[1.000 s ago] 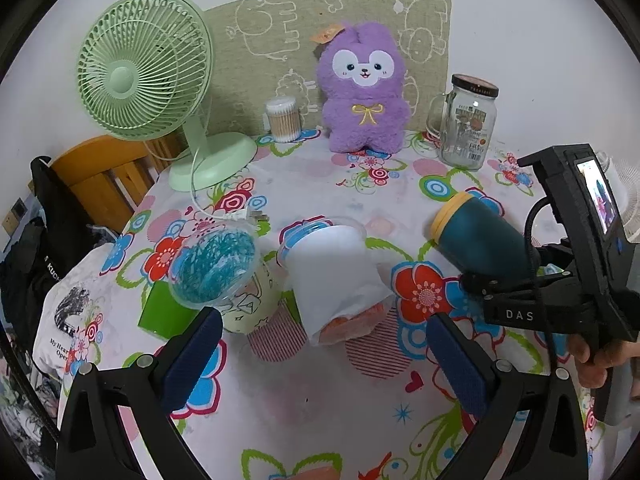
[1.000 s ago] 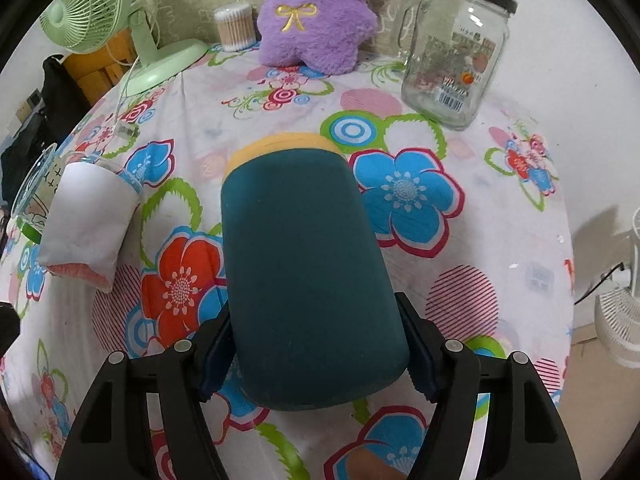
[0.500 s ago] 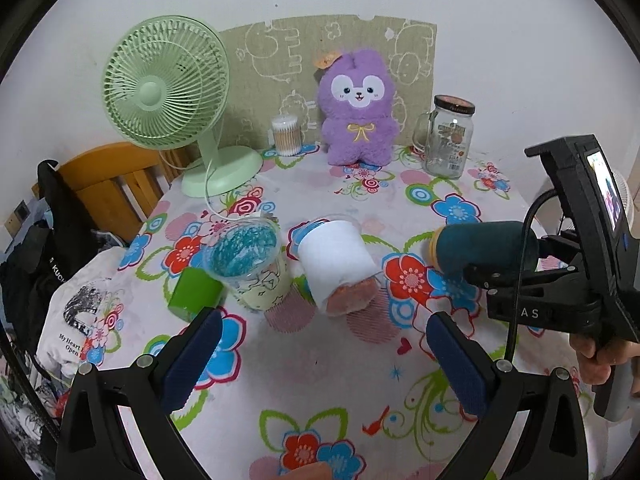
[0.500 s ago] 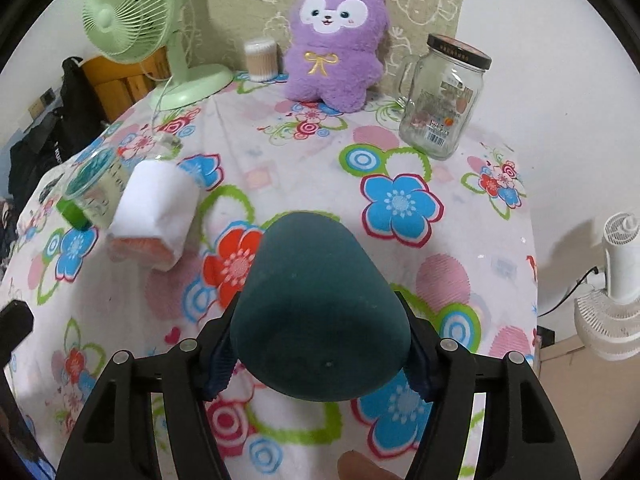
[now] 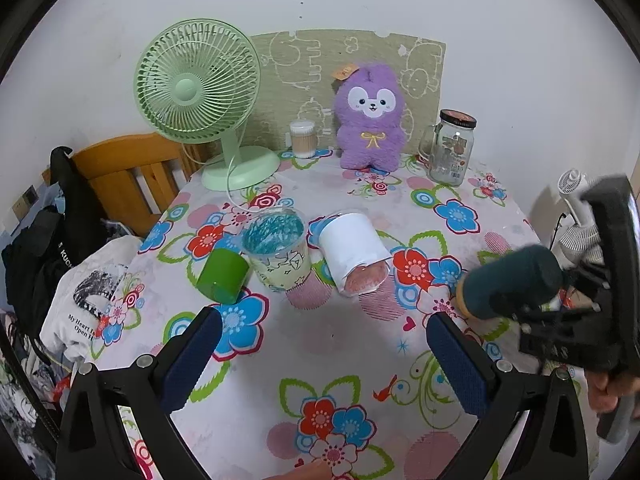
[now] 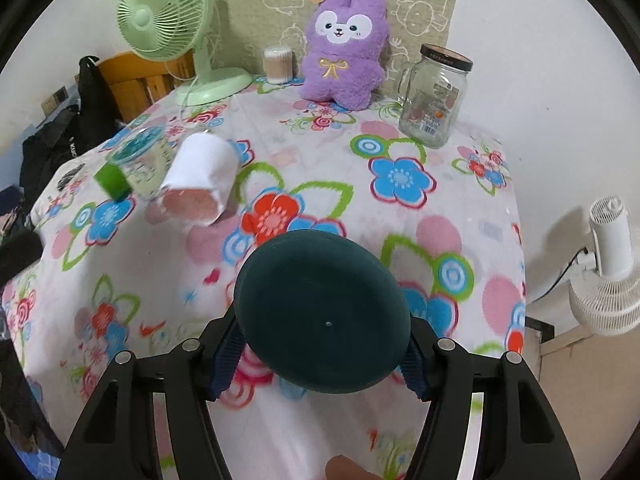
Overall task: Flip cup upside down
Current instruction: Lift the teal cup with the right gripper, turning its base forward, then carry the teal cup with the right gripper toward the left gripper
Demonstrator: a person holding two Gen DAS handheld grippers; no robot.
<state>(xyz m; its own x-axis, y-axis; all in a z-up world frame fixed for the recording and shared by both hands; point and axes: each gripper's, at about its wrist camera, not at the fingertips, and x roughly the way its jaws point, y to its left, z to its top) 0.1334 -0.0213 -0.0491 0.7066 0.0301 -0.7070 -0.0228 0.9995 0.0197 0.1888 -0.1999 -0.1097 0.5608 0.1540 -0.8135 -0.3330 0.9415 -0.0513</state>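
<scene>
My right gripper is shut on a dark teal cup with a yellow rim. In the right wrist view the cup's flat bottom faces the camera and its mouth points away and down toward the floral tablecloth. In the left wrist view the cup is held above the table's right side, tilted, with its yellow rim lower left. My left gripper is open and empty over the near middle of the table.
A white cup lies on its side mid-table, beside a clear cup with blue filling and a green cup on its side. A green fan, purple plush, swab jar and glass jar stand at the back.
My right gripper has lifted the teal cup and rotated it, so its bottom now faces the right wrist camera and its mouth tips downward. My left gripper has pulled back and up from the table.
</scene>
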